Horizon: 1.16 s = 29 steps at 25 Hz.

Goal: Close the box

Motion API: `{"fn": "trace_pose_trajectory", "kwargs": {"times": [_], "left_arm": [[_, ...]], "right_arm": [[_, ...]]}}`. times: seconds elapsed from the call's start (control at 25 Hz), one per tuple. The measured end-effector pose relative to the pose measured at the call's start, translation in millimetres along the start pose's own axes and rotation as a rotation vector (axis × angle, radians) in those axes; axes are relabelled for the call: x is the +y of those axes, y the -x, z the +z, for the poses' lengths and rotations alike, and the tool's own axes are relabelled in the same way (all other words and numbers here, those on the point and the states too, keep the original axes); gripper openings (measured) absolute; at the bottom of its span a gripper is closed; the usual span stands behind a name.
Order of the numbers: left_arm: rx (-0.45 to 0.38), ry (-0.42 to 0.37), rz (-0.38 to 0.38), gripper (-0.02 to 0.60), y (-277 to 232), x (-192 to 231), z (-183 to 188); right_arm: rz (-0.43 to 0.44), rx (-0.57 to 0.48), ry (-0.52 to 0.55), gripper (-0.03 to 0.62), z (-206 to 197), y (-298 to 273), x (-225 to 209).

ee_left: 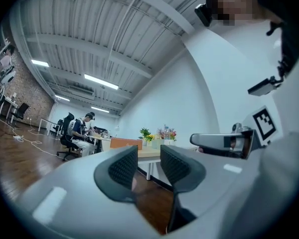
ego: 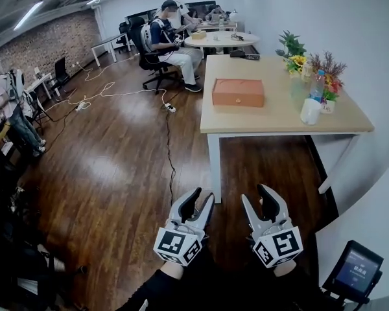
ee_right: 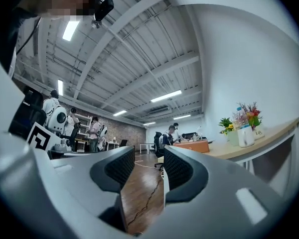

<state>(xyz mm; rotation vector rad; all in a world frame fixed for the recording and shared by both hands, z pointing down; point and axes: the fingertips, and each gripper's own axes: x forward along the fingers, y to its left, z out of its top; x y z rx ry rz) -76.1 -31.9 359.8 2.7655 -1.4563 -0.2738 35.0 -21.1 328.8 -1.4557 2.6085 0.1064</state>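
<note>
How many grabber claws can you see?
2. The left gripper and the right gripper are side by side, low in the head view. People far off may hold more; too small to tell.

Orange box (ego: 238, 92) on table (ego: 272, 118)

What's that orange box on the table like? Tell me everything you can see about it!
The box is a long, low rectangle, orange-brown, maybe cardboard. It lies flat near the middle of the pale wooden table, one long side facing the camera. Its top looks flat and down, though it's too far to be sure. Only the table touches it.
</note>
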Motion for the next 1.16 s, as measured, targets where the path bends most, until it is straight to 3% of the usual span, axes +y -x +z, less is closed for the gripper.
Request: {"fn": "trace_pose_trajectory", "kwargs": {"times": [0.2, 0.4, 1.16], "left_arm": [[0.006, -0.055, -0.059, 0.124, 2.3, -31.7, 3.5], [0.006, -0.117, -0.062, 0.124, 4.4, -39.0, 6.4], [0.021, -0.12, -0.061, 0.123, 2.3, -38.0, 1.3]], "right_arm": [[-0.006, -0.007, 0.007, 0.169, 1.0, 0.9, 8.2], [-0.009, -0.004, 0.004, 0.155, 1.2, 0.9, 8.5], [-0.025, -0.004, -0.002, 0.139, -5.4, 6.3, 3.2]]}}
